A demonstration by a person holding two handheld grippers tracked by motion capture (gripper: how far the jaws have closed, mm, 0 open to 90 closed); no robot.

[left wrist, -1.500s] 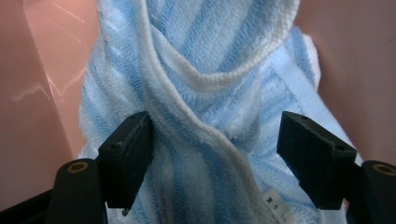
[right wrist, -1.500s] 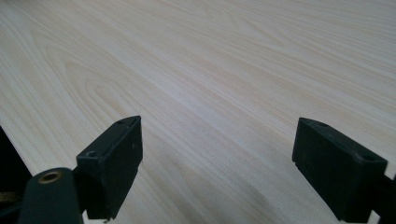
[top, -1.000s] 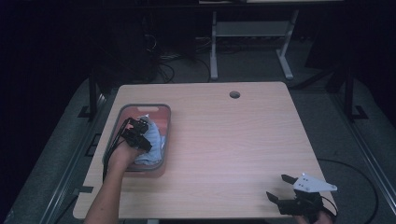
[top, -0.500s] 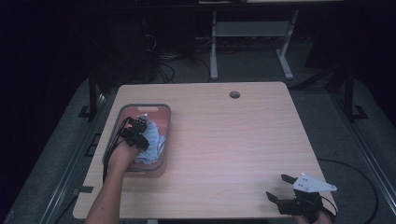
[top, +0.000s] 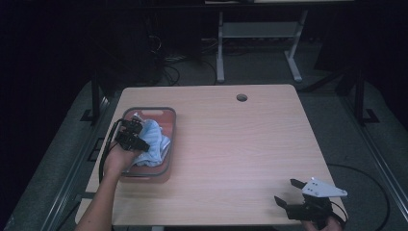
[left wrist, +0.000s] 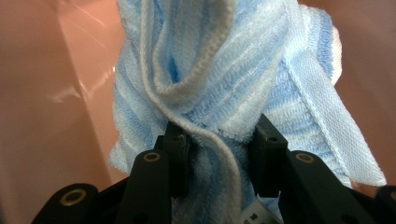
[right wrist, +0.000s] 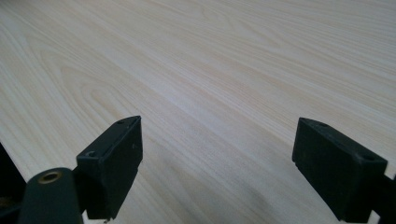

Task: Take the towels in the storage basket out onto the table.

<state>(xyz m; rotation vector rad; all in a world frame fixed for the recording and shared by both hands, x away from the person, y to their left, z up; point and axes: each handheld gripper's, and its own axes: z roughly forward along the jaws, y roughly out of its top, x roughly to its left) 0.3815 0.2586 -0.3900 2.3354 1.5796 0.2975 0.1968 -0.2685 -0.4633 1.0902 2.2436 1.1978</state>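
1 bunched, ribbed light-blue towel point(left wrist: 224, 79) with white edging sits clamped in the left gripper point(top: 136, 136) over 1 red bin point(top: 166, 118), while the right gripper point(top: 294, 191) rests spread apart.

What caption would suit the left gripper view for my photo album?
The left tool pinches a bunched blue-and-white towel over a pink bin.

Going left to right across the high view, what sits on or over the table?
Left hand-held gripper shut on the blue towel → red tray → table's cable hole → right hand-held gripper, jaws open.
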